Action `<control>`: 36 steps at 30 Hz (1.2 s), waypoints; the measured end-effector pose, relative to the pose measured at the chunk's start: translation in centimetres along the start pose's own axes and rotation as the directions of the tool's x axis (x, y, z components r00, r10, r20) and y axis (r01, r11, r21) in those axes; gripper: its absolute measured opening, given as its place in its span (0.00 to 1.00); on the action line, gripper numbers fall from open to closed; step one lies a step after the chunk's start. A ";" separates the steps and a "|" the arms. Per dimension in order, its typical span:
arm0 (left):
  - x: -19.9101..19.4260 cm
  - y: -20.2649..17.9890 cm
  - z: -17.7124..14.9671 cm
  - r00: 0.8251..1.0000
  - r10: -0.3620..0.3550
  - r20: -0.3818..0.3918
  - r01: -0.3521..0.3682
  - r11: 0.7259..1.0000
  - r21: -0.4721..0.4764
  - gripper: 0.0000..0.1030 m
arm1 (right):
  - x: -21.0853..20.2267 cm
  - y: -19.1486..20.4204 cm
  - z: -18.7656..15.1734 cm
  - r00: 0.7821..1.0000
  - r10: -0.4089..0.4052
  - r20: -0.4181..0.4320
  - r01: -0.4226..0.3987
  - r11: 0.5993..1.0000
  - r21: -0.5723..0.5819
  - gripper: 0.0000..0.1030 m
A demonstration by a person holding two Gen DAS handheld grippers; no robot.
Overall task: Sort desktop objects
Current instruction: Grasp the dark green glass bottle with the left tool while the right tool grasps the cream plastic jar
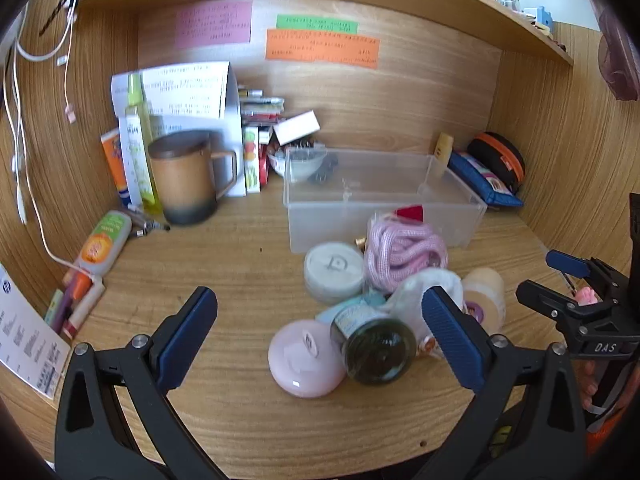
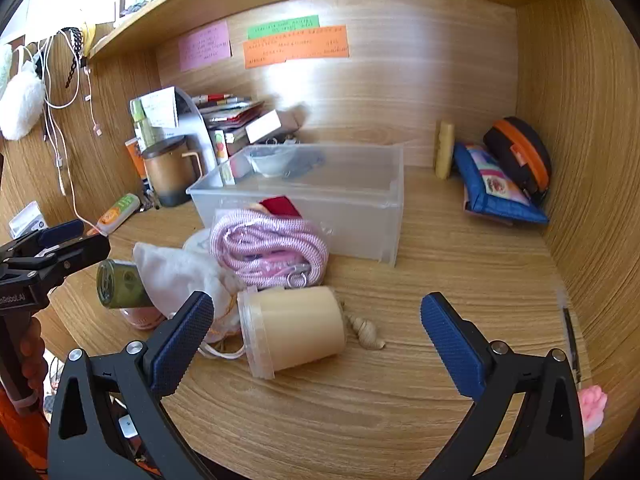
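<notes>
A clear plastic bin (image 1: 384,196) (image 2: 320,204) stands mid-desk, its inside looking bare. In front of it lies a pile: a pink coiled cord (image 1: 404,252) (image 2: 272,248), a white round tin (image 1: 334,272), a pink round case (image 1: 306,358), a dark green jar (image 1: 376,350) (image 2: 120,284) on its side, a white cloth pouch (image 1: 424,292) (image 2: 180,272), a beige tub (image 1: 484,296) (image 2: 292,330) on its side and a small shell (image 2: 366,334). My left gripper (image 1: 320,336) is open above the pink case and jar. My right gripper (image 2: 318,336) is open around the beige tub, apart from it.
A brown mug (image 1: 188,176), bottles, boxes and papers crowd the back left. A blue pouch (image 2: 496,188) and an orange-trimmed case (image 2: 520,156) lean at the back right. A pink toy (image 2: 594,404) and a pen (image 2: 570,336) lie by the right wall. Cables hang on the left.
</notes>
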State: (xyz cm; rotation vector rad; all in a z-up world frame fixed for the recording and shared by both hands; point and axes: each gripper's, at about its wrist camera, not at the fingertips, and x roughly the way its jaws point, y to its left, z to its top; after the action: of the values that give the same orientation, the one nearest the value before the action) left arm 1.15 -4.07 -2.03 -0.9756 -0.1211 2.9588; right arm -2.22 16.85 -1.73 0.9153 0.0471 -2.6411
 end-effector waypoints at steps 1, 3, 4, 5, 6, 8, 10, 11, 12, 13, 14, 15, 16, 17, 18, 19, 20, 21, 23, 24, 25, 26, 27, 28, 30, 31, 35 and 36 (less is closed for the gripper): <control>0.1 0.0 -0.3 1.000 -0.004 -0.014 0.004 1.000 -0.002 1.00 | 0.3 0.0 -0.1 1.000 0.003 -0.013 -0.003 1.000 0.003 1.00; 0.3 0.0 -0.9 0.999 -0.009 -0.038 0.009 1.000 -0.002 1.00 | 0.8 0.1 -0.5 0.999 0.006 -0.035 -0.006 1.000 0.006 1.00; 0.3 0.0 -1.2 0.999 -0.011 -0.046 0.011 1.000 -0.001 1.00 | 1.0 0.0 -0.5 0.999 0.007 -0.045 -0.007 1.000 0.007 1.00; 0.4 -0.1 -1.4 0.998 -0.014 -0.054 0.014 1.000 0.000 1.00 | 1.2 0.1 -0.7 0.999 0.007 -0.053 -0.006 1.000 0.007 1.00; 0.5 -0.1 -1.7 0.998 -0.022 -0.063 0.022 1.000 0.001 1.00 | 1.5 0.1 -0.9 0.998 0.007 -0.063 -0.007 1.000 0.006 1.00; 0.8 -0.3 -2.0 0.996 -0.039 -0.082 0.039 0.999 0.006 1.00 | 1.8 0.1 -1.2 0.997 0.009 -0.073 -0.008 1.000 0.008 1.00; 1.1 -0.5 -2.1 0.995 -0.034 -0.093 0.034 0.999 0.005 1.00 | 2.1 0.0 -1.4 0.997 0.004 -0.077 -0.003 1.000 0.012 1.00; 1.4 -0.5 -2.2 0.995 -0.029 -0.097 0.029 1.000 -0.001 1.00 | 2.3 -0.1 -1.4 0.997 -0.002 -0.076 0.003 1.000 0.017 1.00; 1.7 -0.6 -2.2 0.994 -0.028 -0.102 0.028 1.000 -0.002 1.00 | 2.5 -0.2 -1.5 0.997 -0.004 -0.077 0.006 1.000 0.019 1.00; 1.9 -0.6 -2.2 0.994 -0.026 -0.102 0.025 1.000 -0.005 1.00 | 2.6 -0.3 -1.6 0.997 -0.003 -0.077 0.005 1.000 0.022 1.00; 2.1 -0.6 -2.2 0.995 -0.025 -0.098 0.025 1.000 -0.005 1.00 | 2.8 -0.4 -1.6 0.997 -0.008 -0.075 0.010 1.000 0.027 0.99; 2.2 -0.6 -2.1 0.995 -0.024 -0.096 0.024 1.000 -0.002 1.00 | 3.1 -0.4 -1.7 0.997 -0.012 -0.078 0.014 1.000 0.026 0.99; 2.4 -0.8 -2.1 0.995 -0.023 -0.094 0.023 1.000 0.002 1.00 | 3.3 -0.5 -1.7 0.997 -0.014 -0.080 0.016 1.000 0.024 0.99; 2.5 -0.9 -2.1 0.995 -0.021 -0.093 0.022 1.000 0.008 1.00 | 3.5 -0.5 -1.8 0.997 -0.013 -0.082 0.015 1.000 0.021 0.99; 2.6 -1.1 -2.1 0.996 -0.021 -0.091 0.022 1.000 0.012 1.00 | 3.8 -0.5 -1.9 0.996 -0.008 -0.086 0.009 1.000 0.015 0.99; 2.7 -1.2 -2.0 0.996 -0.017 -0.087 0.018 1.000 0.018 1.00 | 3.9 -0.6 -1.9 0.996 -0.005 -0.088 0.006 1.000 0.012 0.99; 2.7 -1.3 -2.0 0.997 -0.011 -0.081 0.013 1.000 0.022 1.00 | 4.1 -0.5 -2.0 0.996 -0.002 -0.090 0.003 1.000 0.007 0.97; 2.8 -1.4 -1.9 0.997 -0.009 -0.077 0.011 1.000 0.028 1.00 | 4.4 -0.5 -1.9 0.995 0.002 -0.095 -0.002 1.000 0.000 0.96; 3.0 -1.6 -1.8 0.998 0.003 -0.065 -0.001 0.999 0.037 1.00 | 4.9 -0.5 -1.8 0.994 0.029 -0.103 -0.029 1.000 0.000 0.92; 3.1 -1.7 -1.7 0.998 0.015 -0.057 -0.012 0.999 0.043 1.00 | 5.2 -0.7 -1.7 0.993 0.044 -0.111 -0.044 0.999 0.005 0.91; 3.1 -1.8 -1.6 0.998 0.021 -0.054 -0.019 0.999 0.048 1.00 | 5.5 -0.8 -1.7 0.991 0.063 -0.117 -0.061 0.998 0.016 0.90; 3.3 -1.8 -1.6 0.998 0.025 -0.053 -0.022 0.999 0.050 1.00 | 5.8 -1.0 -1.7 0.989 0.084 -0.122 -0.081 0.996 0.028 0.87; 3.4 -1.9 -1.5 0.998 0.024 -0.054 -0.022 0.999 0.049 1.00 | 6.1 -1.0 -1.6 0.986 0.105 -0.126 -0.101 0.994 0.038 0.86; 3.5 -1.8 -1.5 0.998 0.025 -0.056 -0.023 0.999 0.045 0.94 | 6.2 -1.0 -1.7 0.985 0.119 -0.127 -0.115 0.993 0.039 0.82; 4.0 -1.7 -1.4 0.997 0.007 -0.077 -0.004 0.999 0.040 0.84 | 6.3 -0.7 -1.6 0.985 0.122 -0.124 -0.120 0.993 0.023 0.77; 4.2 -1.5 -1.4 0.996 -0.003 -0.085 0.006 0.999 0.032 0.83 | 6.4 -0.6 -1.5 0.985 0.119 -0.126 -0.118 0.993 0.016 0.76; 4.5 -1.6 -1.3 0.997 -0.001 -0.079 0.004 1.000 0.030 0.82 | 6.7 0.0 -1.4 0.984 0.114 -0.134 -0.117 0.993 -0.020 0.72; 4.5 -1.7 -1.3 0.997 -0.001 -0.078 0.003 1.000 0.031 0.81 | 6.7 0.0 -1.4 0.984 0.115 -0.135 -0.120 0.993 -0.024 0.71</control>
State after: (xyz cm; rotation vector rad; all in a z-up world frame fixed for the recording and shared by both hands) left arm -1.70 -2.04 -5.63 -1.0844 -0.0744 2.9064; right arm -6.33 14.96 -6.92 1.0494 0.0656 -2.4616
